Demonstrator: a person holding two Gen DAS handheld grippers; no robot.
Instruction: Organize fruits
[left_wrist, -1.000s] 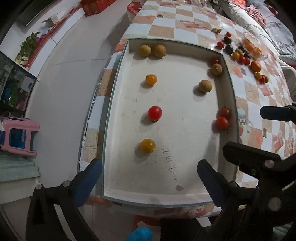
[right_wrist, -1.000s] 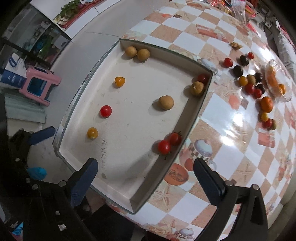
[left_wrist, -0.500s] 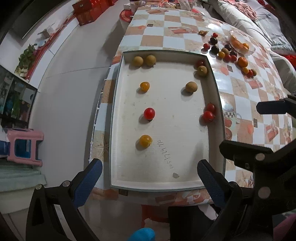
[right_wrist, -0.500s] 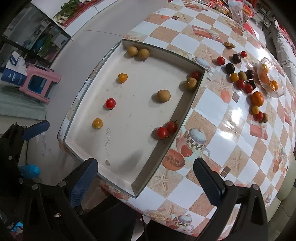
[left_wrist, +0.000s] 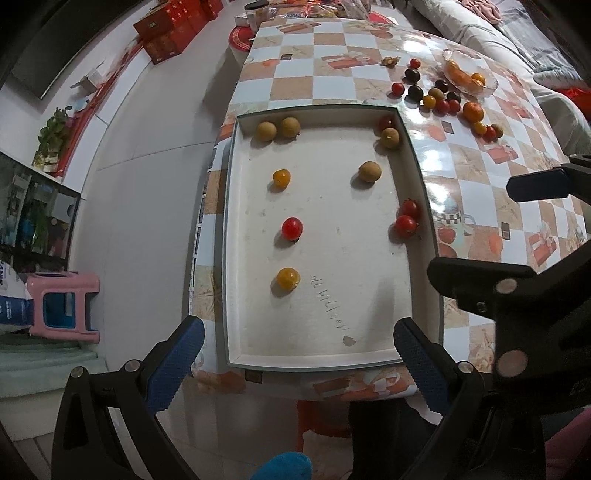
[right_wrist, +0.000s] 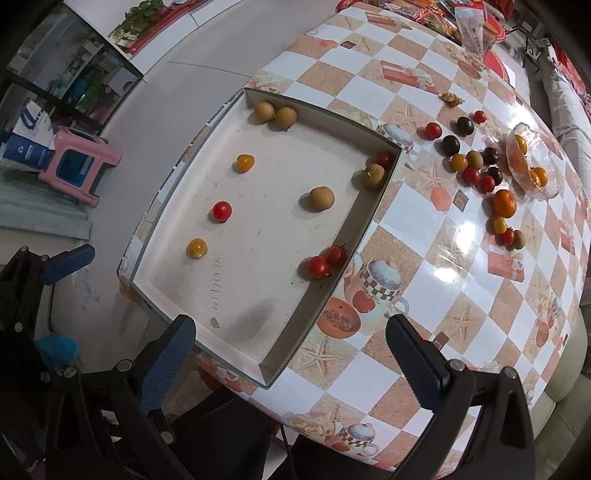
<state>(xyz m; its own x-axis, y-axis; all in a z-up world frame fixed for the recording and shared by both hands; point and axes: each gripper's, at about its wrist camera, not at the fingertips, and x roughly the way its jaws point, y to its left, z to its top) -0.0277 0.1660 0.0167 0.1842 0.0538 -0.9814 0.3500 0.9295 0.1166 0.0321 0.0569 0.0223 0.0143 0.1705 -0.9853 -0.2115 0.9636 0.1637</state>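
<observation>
A shallow white tray lies at the table's near left corner. Inside it are two brown longans at the far left, a yellow tomato, a red tomato, another yellow tomato, a brown longan, and two red tomatoes by the right wall. Several loose fruits lie on the checkered cloth beyond. My left gripper hangs open above the tray's near edge. My right gripper is open too, over the tray's near right corner. Both hold nothing.
A glass dish with orange fruit stands at the far right of the table. A pink stool is on the floor to the left. Red boxes sit on the floor far back. The right gripper's body shows at the left view's right side.
Both grippers have pulled back and up from the tray, so more of the table and floor shows. The fruits have not moved. Both stay open.
</observation>
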